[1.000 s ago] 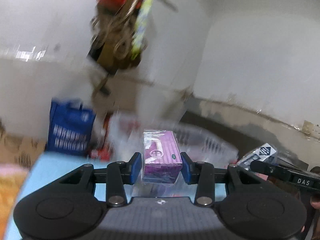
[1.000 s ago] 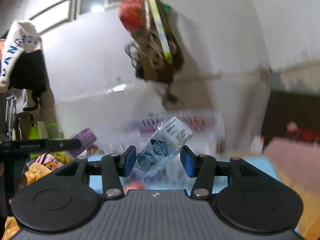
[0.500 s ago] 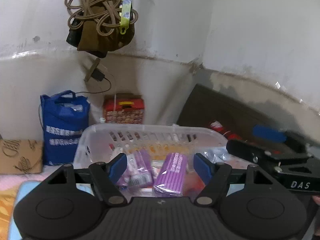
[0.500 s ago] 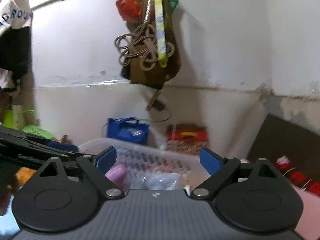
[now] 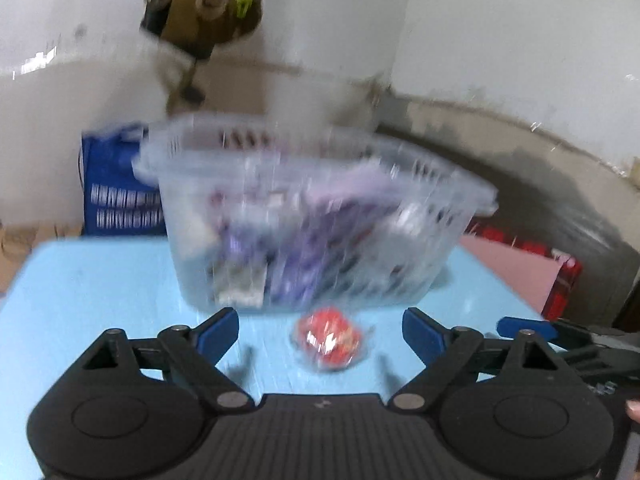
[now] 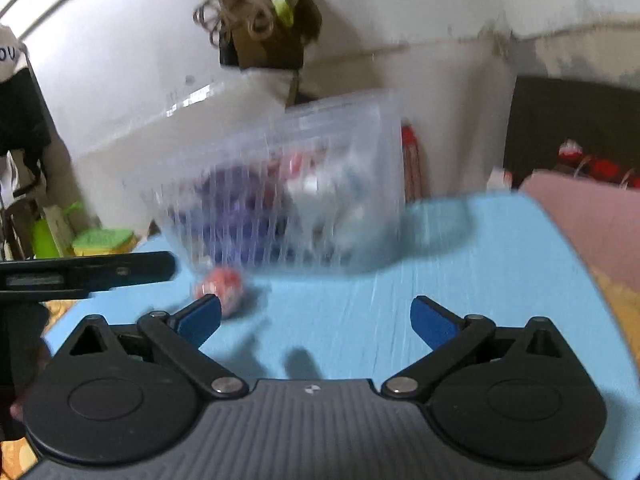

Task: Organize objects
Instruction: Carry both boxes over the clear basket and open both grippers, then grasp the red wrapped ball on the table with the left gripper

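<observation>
A clear plastic basket [image 5: 460, 200] stands on the light blue table [image 5: 100, 288], holding purple and white packets, blurred by motion. It also shows in the right wrist view [image 6: 360, 128]. A small red wrapped item [image 5: 326, 338] lies on the table just in front of the basket, between the fingers of my left gripper [image 5: 320, 330], which is open and empty. In the right wrist view the red item [image 6: 220, 286] lies by the left fingertip of my right gripper [image 6: 316, 318], which is open and empty.
A blue bag [image 5: 116, 196] stands behind the table at the left. A brown bag with coiled rope [image 5: 200, 8] hangs on the wall. A pink board [image 5: 516, 264] and red boxes [image 5: 564, 280] lie to the right. A green tub [image 6: 102, 240] sits at the left.
Both grippers released their packets into the basket, opened, and have pulled back and down. The red item on the table is now in view in front of the basket.
</observation>
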`<state>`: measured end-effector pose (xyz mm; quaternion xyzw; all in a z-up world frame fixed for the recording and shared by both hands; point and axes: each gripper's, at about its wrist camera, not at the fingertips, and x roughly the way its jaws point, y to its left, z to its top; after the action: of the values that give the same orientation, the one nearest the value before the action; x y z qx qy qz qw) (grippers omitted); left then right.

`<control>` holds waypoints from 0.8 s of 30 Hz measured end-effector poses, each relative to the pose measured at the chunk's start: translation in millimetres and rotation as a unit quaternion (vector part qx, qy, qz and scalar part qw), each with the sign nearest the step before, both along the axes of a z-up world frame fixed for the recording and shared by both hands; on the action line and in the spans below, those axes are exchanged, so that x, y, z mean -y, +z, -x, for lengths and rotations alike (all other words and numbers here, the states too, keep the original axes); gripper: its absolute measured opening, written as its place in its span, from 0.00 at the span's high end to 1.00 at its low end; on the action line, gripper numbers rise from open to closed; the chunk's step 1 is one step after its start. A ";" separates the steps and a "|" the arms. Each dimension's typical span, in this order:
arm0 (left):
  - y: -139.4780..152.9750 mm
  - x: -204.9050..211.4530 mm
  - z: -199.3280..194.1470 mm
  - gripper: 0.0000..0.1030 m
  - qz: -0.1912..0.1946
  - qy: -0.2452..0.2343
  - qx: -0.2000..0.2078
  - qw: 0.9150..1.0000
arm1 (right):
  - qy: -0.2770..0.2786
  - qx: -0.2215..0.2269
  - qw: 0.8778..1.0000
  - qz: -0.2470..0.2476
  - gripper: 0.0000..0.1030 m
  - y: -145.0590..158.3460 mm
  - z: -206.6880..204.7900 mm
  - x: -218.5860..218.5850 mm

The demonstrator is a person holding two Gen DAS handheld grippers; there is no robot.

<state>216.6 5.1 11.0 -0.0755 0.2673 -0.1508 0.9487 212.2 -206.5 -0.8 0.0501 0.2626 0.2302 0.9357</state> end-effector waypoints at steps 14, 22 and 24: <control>-22.7 20.5 -16.9 0.47 -0.019 0.010 -0.024 0.999 | 0.016 0.002 1.000 -0.017 0.00 -10.3 9.7 3.1; -22.0 -27.9 13.3 0.47 0.065 -0.002 0.011 0.998 | 0.017 0.021 1.000 -0.014 0.00 -10.2 15.7 1.3; -24.1 -33.7 13.9 0.47 0.083 0.000 0.014 0.996 | 0.017 0.022 1.000 -0.015 0.00 -10.9 16.5 0.8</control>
<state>202.7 38.9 -13.0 -0.1520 0.2407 -0.1737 0.9428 195.8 -207.3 -11.7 0.0544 0.2395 0.2511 0.9363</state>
